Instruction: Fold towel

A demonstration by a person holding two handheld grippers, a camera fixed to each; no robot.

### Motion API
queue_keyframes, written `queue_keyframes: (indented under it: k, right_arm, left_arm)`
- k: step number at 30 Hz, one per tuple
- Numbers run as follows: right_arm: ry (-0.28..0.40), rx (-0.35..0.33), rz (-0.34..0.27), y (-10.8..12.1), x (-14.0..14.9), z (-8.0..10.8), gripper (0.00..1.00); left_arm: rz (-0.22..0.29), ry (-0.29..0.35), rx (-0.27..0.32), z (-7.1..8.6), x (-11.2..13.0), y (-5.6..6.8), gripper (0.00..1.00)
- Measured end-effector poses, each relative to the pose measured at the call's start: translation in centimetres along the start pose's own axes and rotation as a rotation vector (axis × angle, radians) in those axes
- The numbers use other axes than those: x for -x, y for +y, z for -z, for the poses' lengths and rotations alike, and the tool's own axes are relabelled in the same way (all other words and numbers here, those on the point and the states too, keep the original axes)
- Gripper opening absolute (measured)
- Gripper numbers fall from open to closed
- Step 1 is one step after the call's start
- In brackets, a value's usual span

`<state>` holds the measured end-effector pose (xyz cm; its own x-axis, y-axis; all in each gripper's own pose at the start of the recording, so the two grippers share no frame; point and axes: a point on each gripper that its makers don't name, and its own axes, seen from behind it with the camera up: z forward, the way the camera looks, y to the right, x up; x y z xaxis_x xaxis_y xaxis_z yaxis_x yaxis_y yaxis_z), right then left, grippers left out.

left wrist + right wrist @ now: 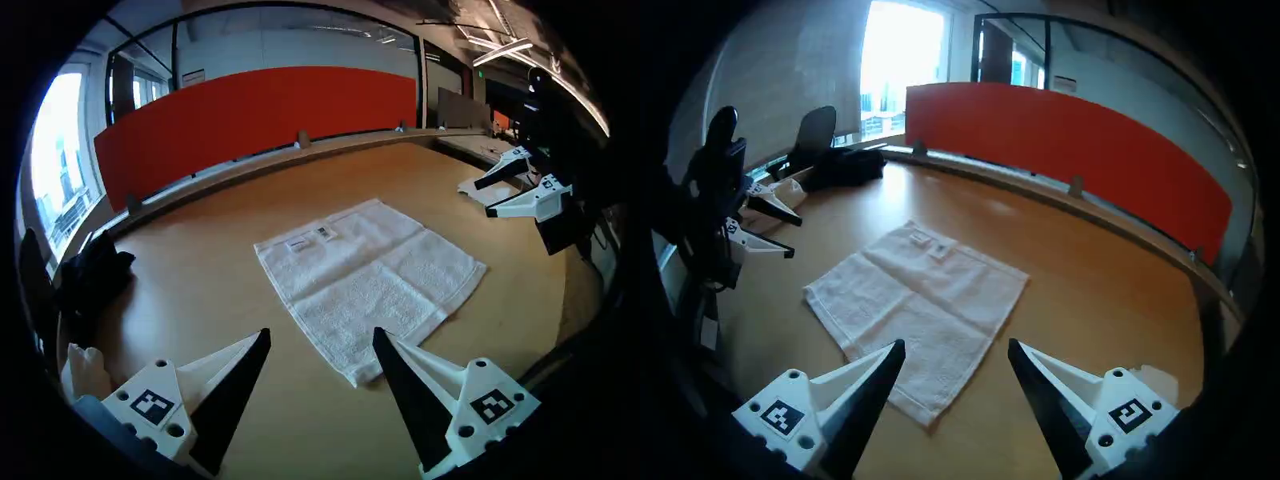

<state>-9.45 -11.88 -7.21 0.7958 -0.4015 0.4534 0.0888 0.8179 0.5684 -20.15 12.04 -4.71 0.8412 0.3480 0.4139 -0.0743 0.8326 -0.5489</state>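
A white towel (368, 268) lies flat and unfolded on the wooden table (208, 272), with two small labels near its far edge. My left gripper (320, 340) hovers open just before the towel's near corner, holding nothing. In the right gripper view the same towel (916, 308) spreads out ahead, and my right gripper (956, 352) stands open over its near edge, empty. Each view catches the other gripper farther off: the right gripper (484, 196) at the right, the left gripper (792, 236) at the left.
A red divider panel (264, 120) runs along the table's far edge. A dark bundle (92, 276) and a white cloth (80, 372) lie at one end of the table, near black chairs (812, 132) and a bright window (900, 56).
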Motion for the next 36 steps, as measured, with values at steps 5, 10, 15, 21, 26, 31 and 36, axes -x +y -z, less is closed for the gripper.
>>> queue_keyframes:
  k: [5, 10, 15, 21, 26, 31, 36]
  right_arm:
    - [-0.035, -0.015, 0.011, -0.6, 1.9, -0.7, 1.0]
    - [-0.072, -0.035, 0.017, -1.3, 3.9, -1.2, 1.0]
    - [-0.103, -0.045, 0.033, -1.6, 5.5, -1.7, 1.0]
    - [-0.136, -0.055, 0.045, -1.9, 7.3, -2.2, 1.0]
    - [-0.165, -0.06, 0.047, -1.9, 9.0, -2.5, 1.0]
    - [-0.189, -0.072, 0.049, -2.0, 10.2, -2.4, 0.99]
    - [-0.202, -0.077, 0.058, -2.0, 10.9, -2.5, 0.98]
  left_arm:
    - [0.006, -0.045, 0.021, -1.1, 1.8, 0.8, 0.95]
    - [0.015, -0.074, 0.038, -2.0, 3.0, 1.5, 0.95]
    - [0.009, -0.095, 0.053, -2.5, 3.8, 2.1, 0.95]
    - [-0.006, -0.126, 0.077, -2.9, 4.9, 2.9, 0.95]
    - [-0.008, -0.158, 0.096, -3.1, 6.1, 3.5, 0.95]
    - [-0.015, -0.181, 0.109, -3.4, 6.9, 3.8, 0.95]
    - [-0.012, -0.203, 0.117, -3.7, 7.4, 3.9, 0.95]
